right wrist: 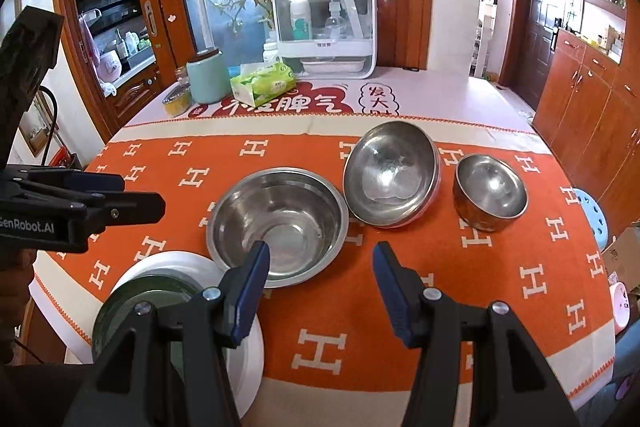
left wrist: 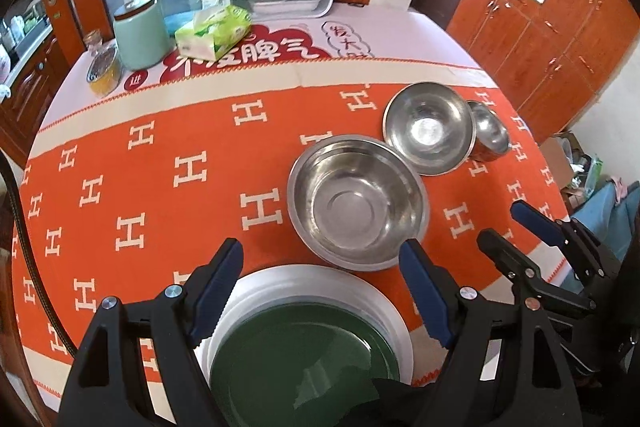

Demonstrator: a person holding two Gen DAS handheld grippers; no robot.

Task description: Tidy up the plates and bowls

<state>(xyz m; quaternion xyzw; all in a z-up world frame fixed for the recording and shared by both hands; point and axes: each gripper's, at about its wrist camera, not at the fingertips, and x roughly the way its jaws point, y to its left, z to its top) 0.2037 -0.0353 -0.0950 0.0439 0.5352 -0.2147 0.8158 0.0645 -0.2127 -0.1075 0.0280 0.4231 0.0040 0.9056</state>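
Orange H-patterned tablecloth carries three steel bowls; left gripper and right gripper gape wide.

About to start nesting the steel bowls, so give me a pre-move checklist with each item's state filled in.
1. Left gripper open, holding nothing: ok.
2. Right gripper open, holding nothing: ok.
3. Large bowl upright, nothing inside: ok.
4. Medium bowl sitting level: not ok, it tilts, its rim resting by the large bowl.
5. Small bowl standing apart from the medium bowl: cannot tell; the views disagree.
6. Green plate stacked on the white plate: ok.
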